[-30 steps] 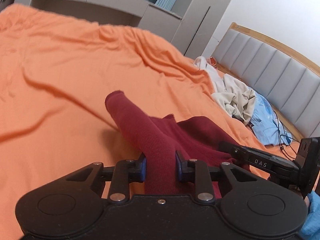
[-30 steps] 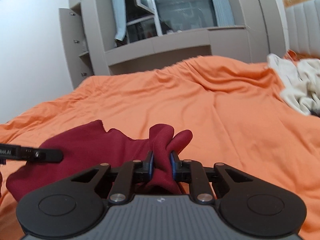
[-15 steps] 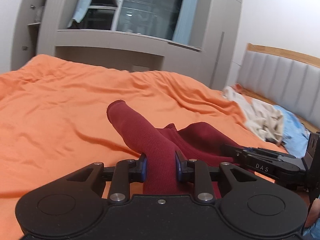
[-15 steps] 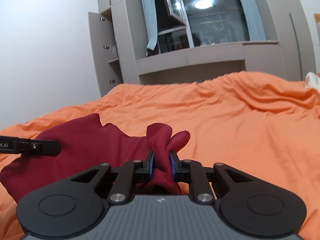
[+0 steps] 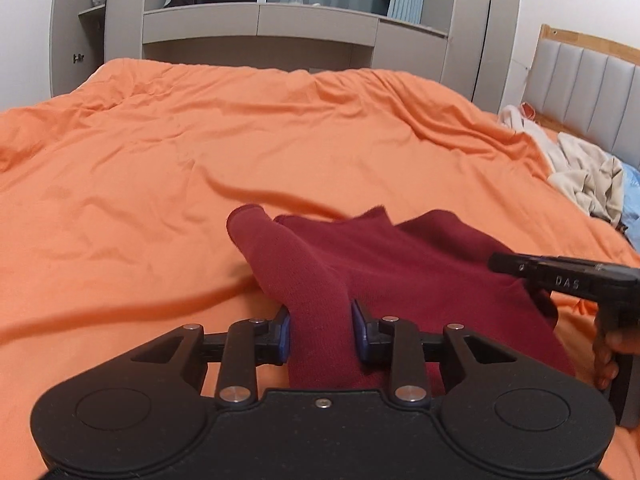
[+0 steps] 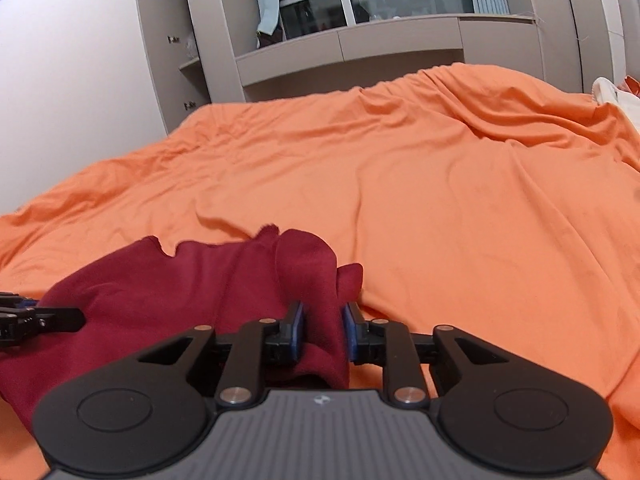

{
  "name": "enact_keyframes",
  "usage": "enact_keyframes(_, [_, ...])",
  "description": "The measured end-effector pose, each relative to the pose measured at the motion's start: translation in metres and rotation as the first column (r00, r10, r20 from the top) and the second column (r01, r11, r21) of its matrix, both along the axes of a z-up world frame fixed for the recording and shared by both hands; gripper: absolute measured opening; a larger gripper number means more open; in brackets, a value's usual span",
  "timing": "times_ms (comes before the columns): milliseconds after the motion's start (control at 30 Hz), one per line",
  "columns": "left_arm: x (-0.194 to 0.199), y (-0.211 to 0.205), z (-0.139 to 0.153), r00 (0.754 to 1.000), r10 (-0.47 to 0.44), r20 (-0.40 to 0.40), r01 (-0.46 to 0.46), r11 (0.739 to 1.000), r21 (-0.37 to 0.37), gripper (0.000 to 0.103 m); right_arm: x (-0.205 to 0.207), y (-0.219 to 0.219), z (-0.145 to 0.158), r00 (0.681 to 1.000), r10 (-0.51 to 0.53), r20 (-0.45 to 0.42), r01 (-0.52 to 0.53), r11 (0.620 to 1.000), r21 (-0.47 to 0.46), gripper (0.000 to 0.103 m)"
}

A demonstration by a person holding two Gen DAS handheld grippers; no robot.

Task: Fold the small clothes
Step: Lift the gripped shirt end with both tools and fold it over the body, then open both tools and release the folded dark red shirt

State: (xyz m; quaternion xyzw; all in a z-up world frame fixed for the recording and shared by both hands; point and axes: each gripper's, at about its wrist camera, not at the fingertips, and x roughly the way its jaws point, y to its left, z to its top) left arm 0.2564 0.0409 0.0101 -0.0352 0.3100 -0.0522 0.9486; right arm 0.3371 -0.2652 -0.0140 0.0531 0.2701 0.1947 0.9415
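A dark red knit garment [image 5: 400, 264] lies on the orange bedspread [image 5: 200, 152], stretched between my two grippers. My left gripper [image 5: 320, 330] is shut on its left side, where a rolled sleeve sticks forward. My right gripper [image 6: 322, 330] is shut on a bunched fold at the garment's right side [image 6: 308, 276]. The rest of the garment [image 6: 160, 288] spreads to the left in the right wrist view. The right gripper's finger [image 5: 560, 276] shows at the right of the left wrist view, and the left gripper's finger [image 6: 40, 320] shows at the left of the right wrist view.
A pile of cream and light blue clothes [image 5: 588, 176] lies near the grey padded headboard [image 5: 584, 76] at the right. Grey cabinets and a window [image 5: 260, 20] stand beyond the far edge of the bed. Wide orange bedspread [image 6: 440, 184] lies ahead.
Both grippers have kept their hold on the red garment. Both views have tilted and turned, and the garment now lies lower and flatter on the bedspread.
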Motion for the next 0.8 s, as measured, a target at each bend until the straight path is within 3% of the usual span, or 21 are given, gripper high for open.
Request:
enact_keyframes(267, [0.002,-0.005,-0.007,1.0,0.013,-0.023,-0.012,0.999,0.038,0.038,-0.001,-0.004,-0.007,0.999,-0.029,-0.031,0.029,1.0,-0.001,0.041])
enact_keyframes(467, [0.001,-0.011,-0.008,0.999,0.031,-0.011,-0.03,0.996,0.086,0.048,-0.001,-0.006,-0.008,0.998,-0.045,-0.04,0.046,0.999,0.007,0.052])
enact_keyframes(600, [0.001,-0.011,-0.007,0.997,0.07,-0.011,-0.069,0.992,0.107,0.073,-0.001,-0.01,-0.01,0.997,-0.064,-0.051,0.065,0.998,0.018,0.062])
enact_keyframes(667, [0.002,-0.01,-0.007,0.997,0.079,-0.014,-0.077,0.991,0.105,0.076,0.0,-0.012,-0.011,0.996,-0.073,-0.058,0.074,0.997,0.023,0.066])
enact_keyframes(800, [0.003,-0.008,-0.008,0.994,0.111,-0.021,-0.108,0.989,0.103,0.093,0.0,-0.016,-0.013,0.993,-0.101,-0.066,0.104,0.994,0.033,0.079])
